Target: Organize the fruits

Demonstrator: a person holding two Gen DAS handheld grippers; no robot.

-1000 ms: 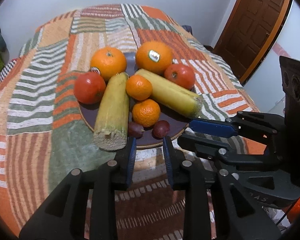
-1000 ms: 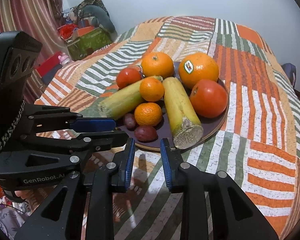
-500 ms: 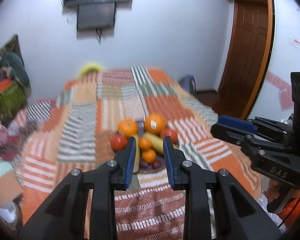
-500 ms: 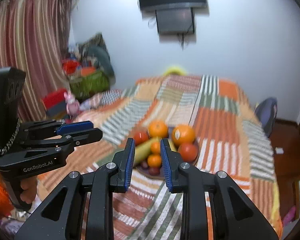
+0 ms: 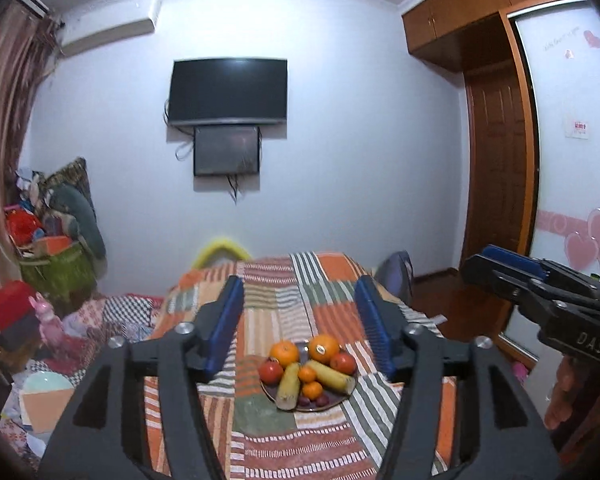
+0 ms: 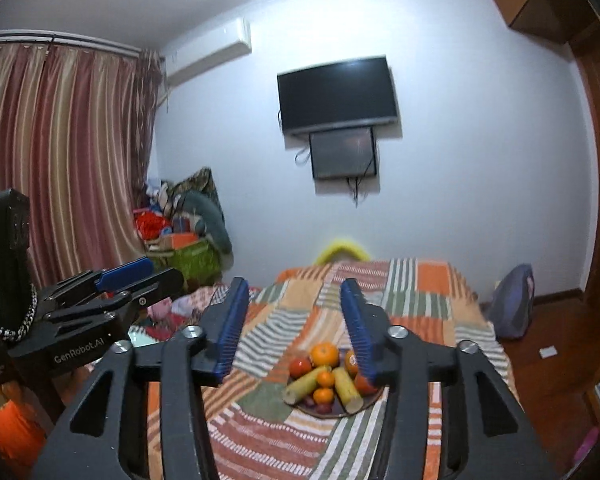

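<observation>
A dark round plate [image 5: 334, 401] sits on a striped patchwork bedspread [image 5: 268, 432], far ahead of both grippers. It holds two large oranges [image 5: 323, 348], two small oranges [image 5: 312, 390], two red tomatoes [image 5: 271, 371], two yellow-green corn cobs [image 5: 288, 385] and small dark plums [image 5: 321, 400]. The plate also shows in the right wrist view [image 6: 320, 409]. My left gripper [image 5: 300, 328] is open and empty, high above the bed. My right gripper [image 6: 294, 330] is open and empty too, beside the left one.
A TV [image 5: 228, 92] hangs on the far wall. Piled clutter and a green basket [image 5: 56, 272] stand at the left. A wooden door [image 5: 496, 184] and wardrobe are at the right. A purple bag [image 6: 512, 300] sits on the floor by the bed.
Both grippers have pulled far back and up from the plate, and both have opened wide from nearly shut. The fruit has not moved.
</observation>
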